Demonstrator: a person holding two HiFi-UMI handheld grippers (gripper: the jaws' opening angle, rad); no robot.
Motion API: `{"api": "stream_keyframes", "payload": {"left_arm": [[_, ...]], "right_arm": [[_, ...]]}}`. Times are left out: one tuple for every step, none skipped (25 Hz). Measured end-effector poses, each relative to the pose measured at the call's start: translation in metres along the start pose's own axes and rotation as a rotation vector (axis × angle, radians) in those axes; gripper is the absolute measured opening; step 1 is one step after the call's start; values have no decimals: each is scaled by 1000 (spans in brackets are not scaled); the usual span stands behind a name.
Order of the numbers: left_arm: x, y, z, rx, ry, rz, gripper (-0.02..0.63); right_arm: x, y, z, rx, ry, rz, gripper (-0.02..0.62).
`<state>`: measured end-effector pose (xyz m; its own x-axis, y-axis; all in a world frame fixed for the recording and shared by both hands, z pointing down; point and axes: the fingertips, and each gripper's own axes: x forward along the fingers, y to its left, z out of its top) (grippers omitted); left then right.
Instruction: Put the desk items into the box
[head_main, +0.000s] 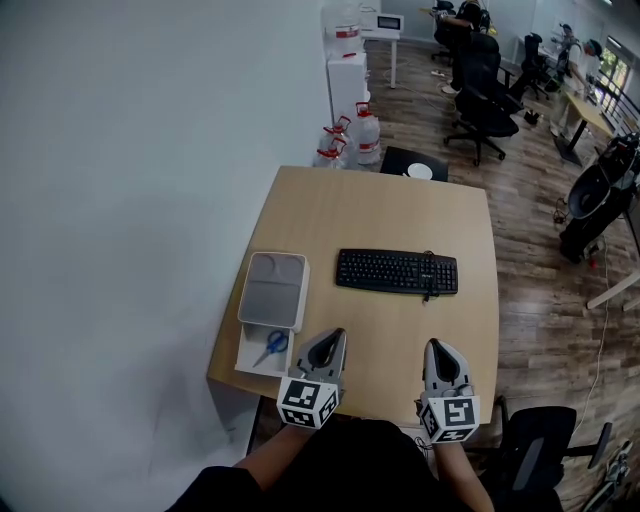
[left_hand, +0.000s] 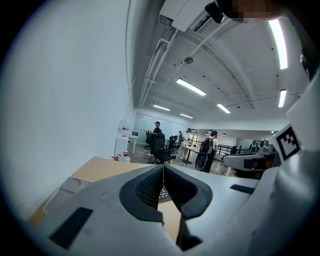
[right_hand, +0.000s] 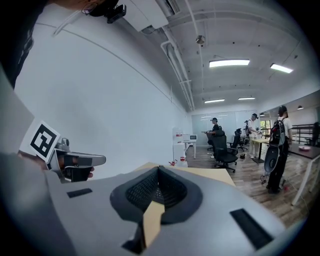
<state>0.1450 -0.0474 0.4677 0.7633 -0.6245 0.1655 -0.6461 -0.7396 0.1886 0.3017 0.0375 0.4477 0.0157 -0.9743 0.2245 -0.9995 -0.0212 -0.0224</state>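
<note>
Left gripper (head_main: 333, 338) jaws pressed together — empty, right gripper (head_main: 434, 347) likewise closed on nothing, both over the desk (head_main: 400, 220) edge

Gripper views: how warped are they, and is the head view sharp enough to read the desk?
Head view: evenly lit, sharp; keyboard and blue scissors read clearly. Left gripper view: strong fisheye, dark corners, the left gripper filling the lower frame. Right gripper view: same bending and dark rim.

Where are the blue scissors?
Head view: the blue scissors lie in the uncovered near end of the white box, at the left edge of the desk, just left of the left gripper.
</note>
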Motion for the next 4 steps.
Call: {"api": "stream_keyframes", "payload": {"left_arm": [[0,2,0,-3,0,0,17],[-1,5,0,-4,2,0,17],[-1,7,0,-5,5,2,17],[-2,10,-1,-6,8,3,17]], "right_arm": [[2,0,-1,3,5,-2,58],[4,1,-3,6,10,-3,60],[6,3,-5,9,14,-2,60],[8,4,-7,12,18,-2,58]]}}
